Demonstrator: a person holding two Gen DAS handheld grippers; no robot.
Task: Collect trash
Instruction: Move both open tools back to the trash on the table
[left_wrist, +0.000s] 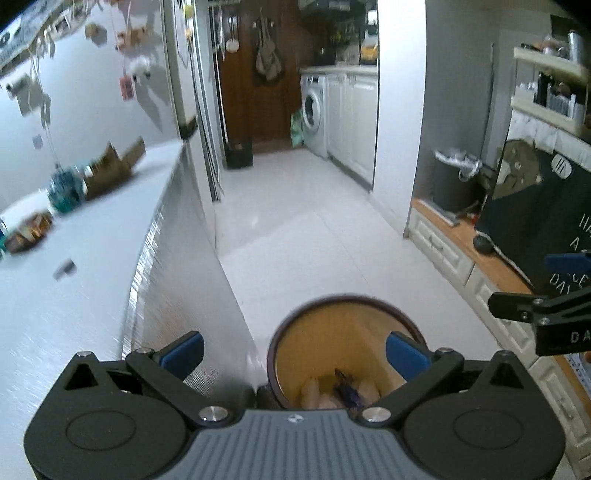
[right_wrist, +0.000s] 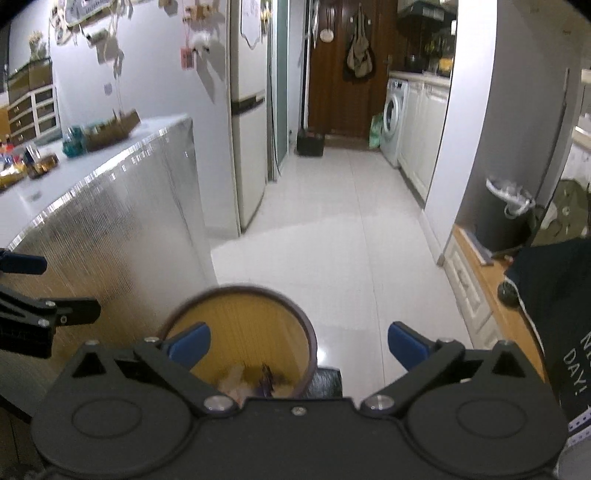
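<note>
Blue-padded fingers of the left gripper (left_wrist: 293, 350) stand spread wide with nothing between them, above and just behind the round bin (left_wrist: 347, 306) on the pale tiled floor (left_wrist: 295, 229). Its right finger pad (left_wrist: 404, 352) overlaps the bin's rim on the right, while the left pad sits over the shiny foil-covered side of the counter (left_wrist: 177, 295). Down in the yellow-lined bin lies the trash (left_wrist: 341, 387): pale crumpled bits and a dark purple wrapper, at the bottom near the gripper body.

From the right wrist view, the right gripper (right_wrist: 297, 347) is likewise spread wide and empty. The same bin (right_wrist: 240, 291) lies below and to its left, so the left finger pad (right_wrist: 190, 345) overlaps the bin's mouth and the right pad hangs over bare floor (right_wrist: 332, 221). Trash (right_wrist: 258, 380) shows at the bottom of the bin, blurred.

Both grippers tilt downward toward the floor, side by side; each shows at the edge of the other's view, the right one (left_wrist: 546, 306) at the right edge and the left one (right_wrist: 33, 306) at the left edge. A second, dark bin with a plastic liner (right_wrist: 506, 218) stands well apart on a low wooden cabinet to the right
</note>
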